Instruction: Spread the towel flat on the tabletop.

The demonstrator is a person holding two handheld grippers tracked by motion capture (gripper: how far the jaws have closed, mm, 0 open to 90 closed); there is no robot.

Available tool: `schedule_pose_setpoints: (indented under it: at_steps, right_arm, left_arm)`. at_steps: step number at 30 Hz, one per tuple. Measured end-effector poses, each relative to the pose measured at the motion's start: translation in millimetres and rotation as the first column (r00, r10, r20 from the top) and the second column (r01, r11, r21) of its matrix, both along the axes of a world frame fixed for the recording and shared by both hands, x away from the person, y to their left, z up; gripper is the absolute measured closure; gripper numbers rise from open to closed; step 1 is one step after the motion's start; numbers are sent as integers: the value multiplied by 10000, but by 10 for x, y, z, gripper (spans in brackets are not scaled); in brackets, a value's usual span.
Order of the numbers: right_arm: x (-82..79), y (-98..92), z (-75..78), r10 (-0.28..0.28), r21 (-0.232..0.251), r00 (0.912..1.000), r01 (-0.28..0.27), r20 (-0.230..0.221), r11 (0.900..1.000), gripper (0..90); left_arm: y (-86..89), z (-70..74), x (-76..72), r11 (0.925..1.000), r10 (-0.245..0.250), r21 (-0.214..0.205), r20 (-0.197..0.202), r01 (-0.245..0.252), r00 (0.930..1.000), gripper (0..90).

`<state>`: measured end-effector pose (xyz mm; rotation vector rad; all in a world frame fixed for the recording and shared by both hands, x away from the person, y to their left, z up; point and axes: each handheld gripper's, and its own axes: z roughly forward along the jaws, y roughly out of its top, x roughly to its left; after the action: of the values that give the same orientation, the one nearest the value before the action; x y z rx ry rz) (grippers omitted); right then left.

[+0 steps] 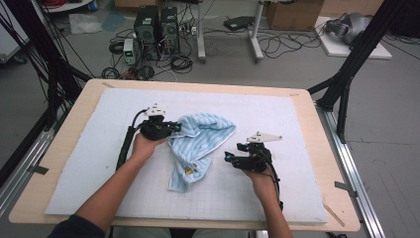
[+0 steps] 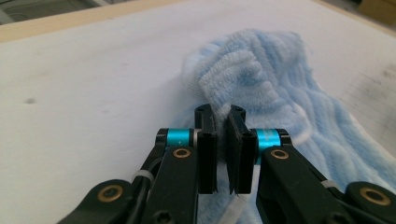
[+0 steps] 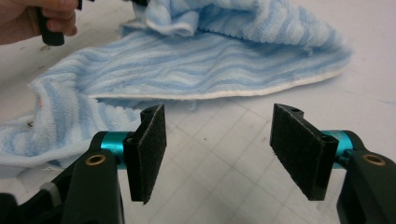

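A light blue striped towel (image 1: pixel 203 141) lies crumpled on the white gridded mat (image 1: pixel 89 158) at the middle of the table. My left gripper (image 1: pixel 178 127) is at the towel's upper left edge, and in the left gripper view (image 2: pixel 220 112) its jaws stand almost together, pinching a fold of the towel (image 2: pixel 275 88). To the right of the towel, my right gripper (image 1: pixel 228 156) points left towards it. In the right gripper view (image 3: pixel 217 123) its jaws stand wide apart over bare mat with nothing between them, and the towel (image 3: pixel 210 60) lies just beyond.
The mat covers most of a wooden table (image 1: pixel 317 129). Black frame posts (image 1: pixel 346 74) stand at the table's left and right sides. Computer towers (image 1: pixel 156 27), cables and a cardboard box (image 1: pixel 292 14) sit on the floor behind.
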<state>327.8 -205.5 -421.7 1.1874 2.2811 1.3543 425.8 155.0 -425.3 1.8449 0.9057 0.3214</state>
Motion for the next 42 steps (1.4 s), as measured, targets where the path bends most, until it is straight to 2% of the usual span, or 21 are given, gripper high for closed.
schedule_pose_setpoints:
  at_steps: [4, 8, 11, 13, 14, 16, 18, 19, 21, 22, 23, 24, 26, 29, 35, 36, 38, 39, 40, 41, 42]
  right_arm:
    - [7, 145, 6, 315, 246, 9995, -315, -16, 9992, 355]
    - [18, 424, 46, 952, 618, 9954, -943, -117, 9936, 343]
    - [58, 731, 47, 1658, 247, 9860, -1654, -163, 9859, 330]
    - [106, 921, -2, 2089, 154, 9772, -2084, -378, 9779, 338]
    - [135, 996, -41, 2280, 216, 9721, -2271, -548, 9736, 365]
    - [178, 1118, -129, 2511, -205, 9644, -2536, -830, 9671, 390]
    - [225, 1175, -219, 2656, -365, 9561, -2719, -1237, 9616, 444]
    - [236, 1187, -248, 2713, -468, 9540, -2790, -1278, 9591, 476]
    - [238, 1171, -240, 2875, -435, 9478, -2958, -1378, 9543, 615]
    - [223, 1147, -234, 3244, -400, 9317, -3348, -1636, 9414, 767]
    - [223, 1147, -234, 3244, -400, 9317, -3348, -1636, 9414, 767]
    - [210, 1131, -228, 3444, -354, 9233, -3550, -1699, 9342, 791]
    - [178, 1081, -208, 3841, -345, 9023, -3978, -1958, 9168, 802]
    - [88, 985, -198, 4444, -121, 8630, -4604, -2404, 8876, 800]
    - [-144, 778, -189, 5339, 139, 7932, -5548, -2928, 8319, 800]
    - [-178, 755, -186, 5452, 148, 7824, -5678, -3010, 8230, 799]
    - [-226, 720, -183, 5588, 163, 7709, -5826, -3056, 8126, 790]
    - [-239, 697, -169, 5571, 190, 7778, -5774, -2909, 8162, 723]
    - [-239, 697, -169, 5571, 190, 7778, -5774, -2909, 8162, 723]
    - [-209, 672, -124, 5397, 377, 8027, -5493, -2539, 8348, 600]
    - [-209, 672, -124, 5397, 377, 8027, -5493, -2539, 8348, 600]
  left_arm:
    - [219, 7, 61, 9968, 661, -443, -81, -664, 9978, 834]
    - [363, 37, 120, 9946, 946, -418, -102, -950, 9955, 835]
    - [455, 84, 152, 9931, 1113, -376, -40, -1114, 9938, 835]
    - [510, 97, 164, 9919, 1221, -356, -58, -1222, 9925, 835]
    - [540, 95, 169, 9914, 1259, -355, -59, -1261, 9920, 835]
    - [587, 84, 178, 9900, 1353, -394, -137, -1358, 9907, 835]
    - [627, 78, 185, 9891, 1411, -394, -190, -1418, 9898, 835]
    - [641, 78, 185, 9889, 1425, -405, -208, -1433, 9896, 835]
    - [667, 82, 186, 9877, 1497, -445, -159, -1502, 9886, 835]
    - [678, 85, 186, 9869, 1544, -461, -152, -1549, 9879, 835]
    - [690, 89, 184, 9864, 1564, -481, -160, -1570, 9876, 835]
    - [705, 92, 185, 9868, 1549, -454, -152, -1554, 9878, 835]
    - [728, 95, 181, 9862, 1599, -407, -147, -1603, 9870, 835]
    - [771, 100, 176, 9853, 1674, -316, -159, -1678, 9858, 835]
    - [816, 98, 170, 9823, 1869, -79, -234, -1871, 9821, 834]
    - [824, 89, 171, 9810, 1939, -37, -276, -1940, 9806, 835]
    - [845, 56, 173, 9789, 2042, 184, -406, -2036, 9781, 834]
    - [851, 39, 173, 9777, 2095, 216, -454, -2087, 9768, 829]
    - [863, 17, 171, 9778, 2095, 222, -589, -2085, 9760, 829]
    - [871, -7, 170, 9775, 2110, 183, -679, -2102, 9751, 760]
    - [877, -26, 164, 9746, 2239, 150, -758, -2234, 9717, 760]
